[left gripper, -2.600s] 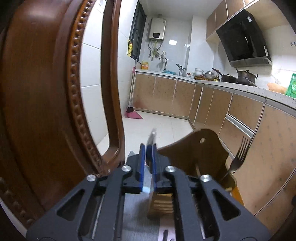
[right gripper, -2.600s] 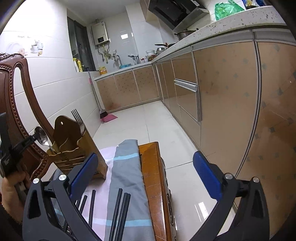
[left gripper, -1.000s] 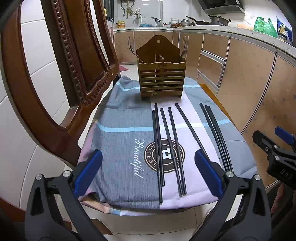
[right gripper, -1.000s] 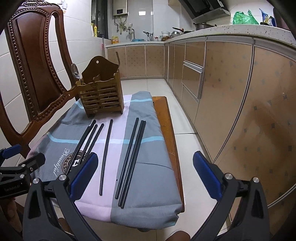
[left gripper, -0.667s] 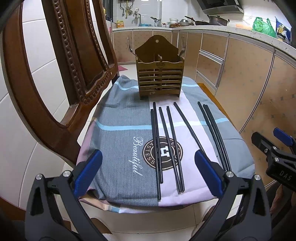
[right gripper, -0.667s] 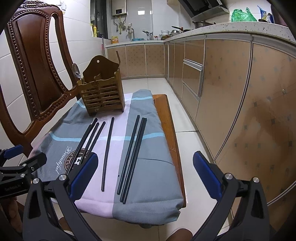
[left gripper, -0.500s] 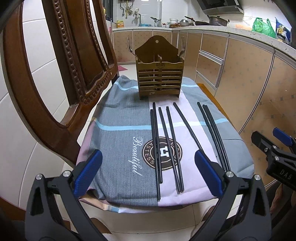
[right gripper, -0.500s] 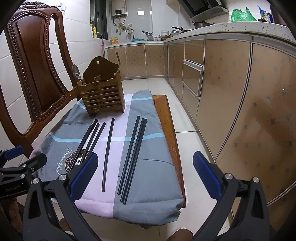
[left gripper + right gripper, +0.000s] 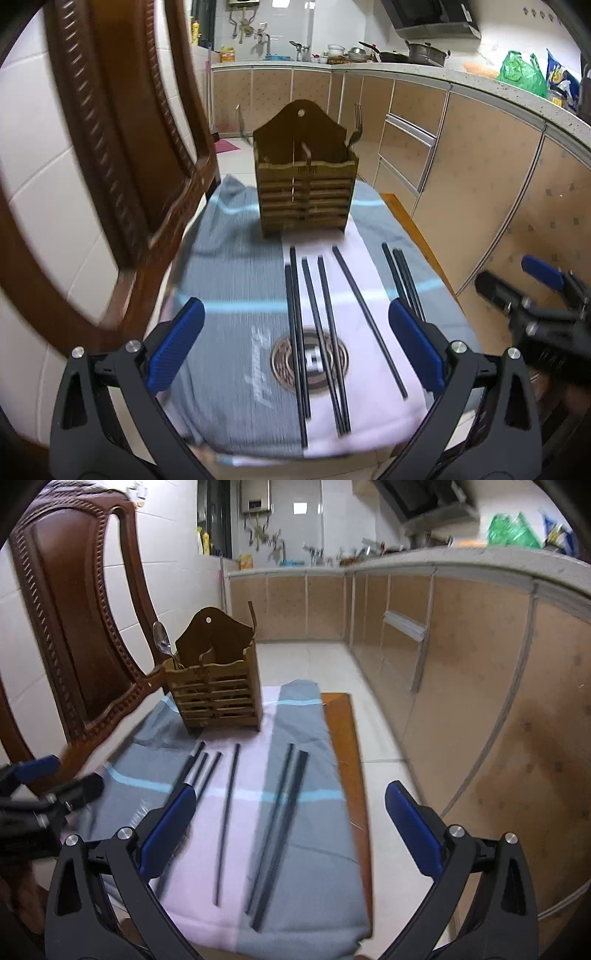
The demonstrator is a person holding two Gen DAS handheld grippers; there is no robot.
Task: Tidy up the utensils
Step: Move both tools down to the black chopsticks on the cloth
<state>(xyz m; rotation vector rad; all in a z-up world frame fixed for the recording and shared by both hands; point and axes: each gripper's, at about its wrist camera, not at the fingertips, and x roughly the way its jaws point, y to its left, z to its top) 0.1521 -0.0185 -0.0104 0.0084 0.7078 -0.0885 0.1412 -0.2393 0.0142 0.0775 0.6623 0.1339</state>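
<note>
A grey and pink cloth (image 9: 236,288) covers a wooden chair seat (image 9: 341,738) in a tiled kitchen lined with tan cabinets (image 9: 476,173). At its far end stands a wooden utensil holder (image 9: 306,184) with a fork (image 9: 356,127) and a spoon (image 9: 161,637) in it; black chopsticks (image 9: 325,332) lie loose before it. The left gripper (image 9: 295,347) and right gripper (image 9: 290,829) both hover spread wide, holding nothing.

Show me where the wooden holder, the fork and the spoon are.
wooden holder (image 9: 304,194), left wrist view, on its slatted front.
fork (image 9: 357,123), left wrist view, on the neck under its tines.
spoon (image 9: 160,635), right wrist view, on its bowl.
</note>
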